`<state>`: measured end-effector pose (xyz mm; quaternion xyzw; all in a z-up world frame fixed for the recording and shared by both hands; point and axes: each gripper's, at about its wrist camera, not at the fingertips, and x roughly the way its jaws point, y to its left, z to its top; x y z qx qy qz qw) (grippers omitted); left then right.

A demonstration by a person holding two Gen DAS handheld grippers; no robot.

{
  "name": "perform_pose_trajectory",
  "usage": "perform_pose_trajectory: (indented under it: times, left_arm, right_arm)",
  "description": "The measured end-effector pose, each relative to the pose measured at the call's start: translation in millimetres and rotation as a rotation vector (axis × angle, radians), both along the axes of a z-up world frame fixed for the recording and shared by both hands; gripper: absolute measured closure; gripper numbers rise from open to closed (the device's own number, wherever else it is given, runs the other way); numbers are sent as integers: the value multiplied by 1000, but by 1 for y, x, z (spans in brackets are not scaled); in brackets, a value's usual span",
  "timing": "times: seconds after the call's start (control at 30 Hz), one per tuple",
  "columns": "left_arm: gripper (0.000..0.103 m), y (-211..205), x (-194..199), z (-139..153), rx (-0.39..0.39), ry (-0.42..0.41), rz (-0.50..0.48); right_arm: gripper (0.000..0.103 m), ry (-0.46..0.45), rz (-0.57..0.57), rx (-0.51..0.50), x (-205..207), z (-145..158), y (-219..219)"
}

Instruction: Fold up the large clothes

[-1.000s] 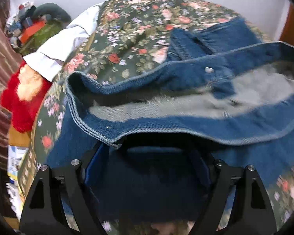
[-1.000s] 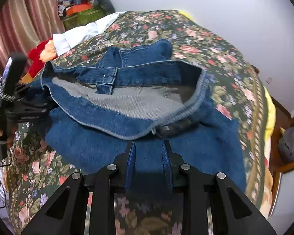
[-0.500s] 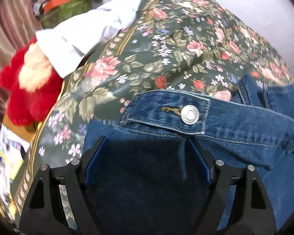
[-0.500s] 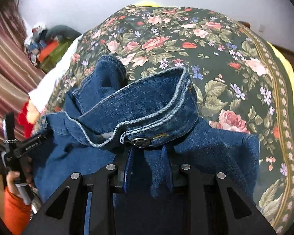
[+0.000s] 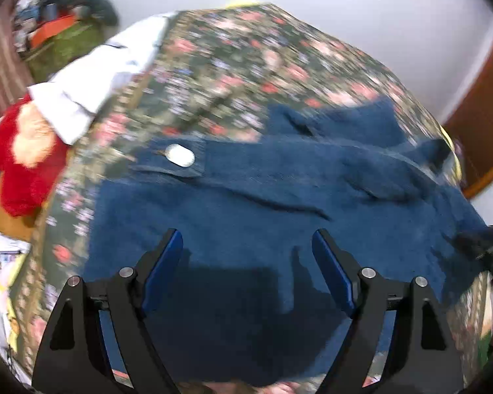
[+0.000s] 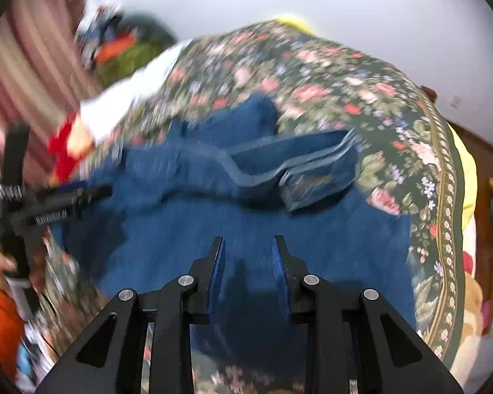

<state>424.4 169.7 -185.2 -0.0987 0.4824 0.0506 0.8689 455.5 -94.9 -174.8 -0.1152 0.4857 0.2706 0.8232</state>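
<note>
A blue denim garment (image 5: 263,216) lies folded over on the floral bedspread (image 5: 246,65). Its waistband with a metal button (image 5: 180,155) lies at the far left edge of the fold. My left gripper (image 5: 246,246) is open and empty, just above the near denim. In the right wrist view the denim (image 6: 279,229) has its folded waistband edge (image 6: 312,177) at far right. My right gripper (image 6: 248,252) is partly open with nothing between its pads, above the near denim. The left gripper (image 6: 82,193) shows at the left of that view.
A white cloth (image 5: 108,75) and a red plush toy (image 5: 23,164) lie at the bed's left edge. A pile of bags (image 5: 65,29) stands in the far left corner. A striped curtain (image 6: 26,75) hangs at left. A brown door (image 5: 480,115) is at right.
Both grippers let go of the denim and pulled back toward me. The top part of the garment now lies folded down on the rest. The right jaws opened a little.
</note>
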Motion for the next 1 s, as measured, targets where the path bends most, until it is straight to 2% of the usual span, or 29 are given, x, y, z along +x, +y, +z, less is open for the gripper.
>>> perform_pose_trajectory:
  times: [0.07,0.17,0.23,0.27,0.33,0.37,0.4,0.57,0.63,0.73,0.9,1.0]
  left_arm:
    - [22,-19,-2,-12,2,33,-47]
    - [22,-38,-6,-34,47,79,-83]
    - [19,-40,-12,-41,60,70,-82]
    - [16,-39,-16,-45,59,61,-79]
    - [16,-35,-23,-47,40,55,-68]
    - [16,-33,-25,-47,40,56,-66]
    - [16,-34,-28,-46,48,55,-66]
    - [16,-31,-52,-39,199,41,-116]
    - [16,-30,-64,-35,225,29,-137]
    - [15,-23,-79,-27,287,23,-102]
    - [15,7,-102,-12,269,5,21]
    - [15,28,-120,-5,229,-14,105]
  right_arm:
    - [79,-10,26,-73,-11,-14,3]
    - [79,-144,72,-98,-37,-19,-4]
    - [75,-171,81,-132,-43,-20,-6]
    - [68,-182,77,-149,-46,-19,-8]
    - [46,-203,47,-175,-49,-17,-14]
    - [20,-211,18,-196,-48,-16,-18]
    - [5,-209,-21,-210,-47,-16,-26]
    - [4,-173,-31,-184,-47,-18,-50]
    - [4,-183,-33,-205,-52,-15,-55]
    - [4,-173,-41,-220,-57,-14,-58]
    - [4,-146,-63,-153,-59,-2,-61]
    - [4,-161,-64,-104,-58,11,-57]
